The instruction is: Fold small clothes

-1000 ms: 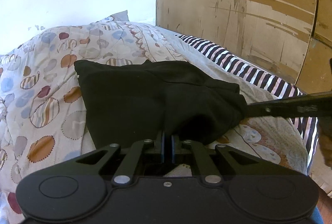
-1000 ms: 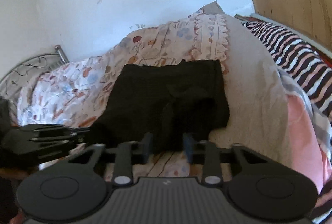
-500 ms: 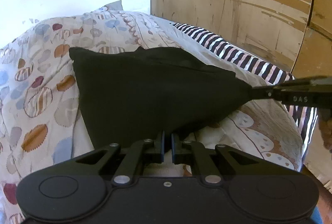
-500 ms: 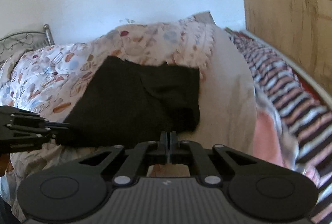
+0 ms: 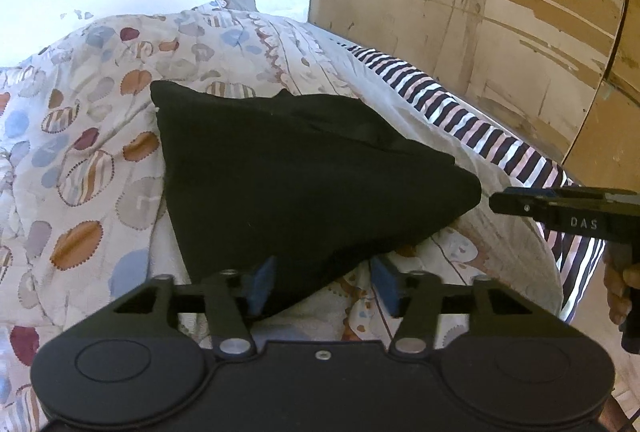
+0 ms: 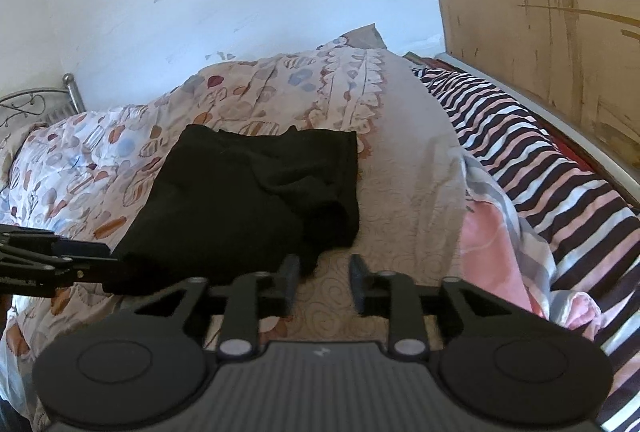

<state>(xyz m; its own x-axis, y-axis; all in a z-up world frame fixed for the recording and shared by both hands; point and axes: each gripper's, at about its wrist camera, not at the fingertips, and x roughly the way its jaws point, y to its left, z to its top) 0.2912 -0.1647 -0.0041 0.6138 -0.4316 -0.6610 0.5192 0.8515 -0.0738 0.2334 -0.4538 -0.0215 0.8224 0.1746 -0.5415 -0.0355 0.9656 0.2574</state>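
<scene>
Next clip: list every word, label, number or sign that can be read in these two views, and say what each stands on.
"DAS": pale letters on the side of the black right gripper, seen in the left wrist view.
A small pale emblem on the grey ribbed gripper body in the right wrist view: too small to read.
Nothing legible on the black folded garment, the patterned bedspread or the worn wooden panel.

matt black cloth garment [image 5: 304, 168] on a printed quilted bedcover [image 5: 80, 152], beside a scuffed wooden panel [image 5: 480, 12].

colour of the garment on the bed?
Black garment, plain, no visible pattern. Shows best in the right wrist view.
</scene>
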